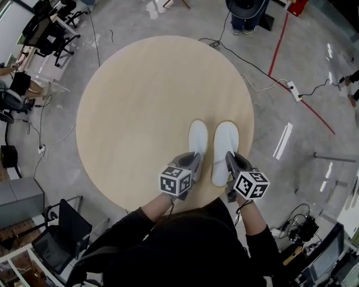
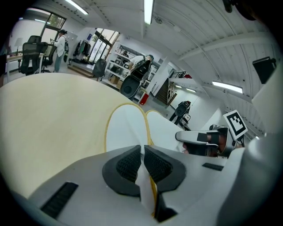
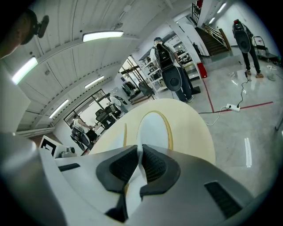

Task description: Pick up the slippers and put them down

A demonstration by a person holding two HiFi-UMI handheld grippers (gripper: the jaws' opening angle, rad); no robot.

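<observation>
Two white slippers with thin yellow edging lie side by side, toes pointing away, near the front right of the round table (image 1: 140, 106). My left gripper (image 1: 193, 162) is shut on the heel of the left slipper (image 1: 197, 140); in the left gripper view the white heel edge is pinched between the black pads (image 2: 128, 165), and the slipper (image 2: 126, 130) stretches ahead. My right gripper (image 1: 231, 161) is shut on the heel of the right slipper (image 1: 224, 147). The right gripper view shows that slipper (image 3: 152, 130) running forward from the gripper's closed jaws (image 3: 140, 170).
Grey floor surrounds the table, with a white cable and power strip (image 1: 294, 91) and a red floor line (image 1: 280, 39) at the right. Office chairs (image 1: 53, 36) stand at the far left. A person's legs (image 1: 247, 14) stand beyond the table's far edge.
</observation>
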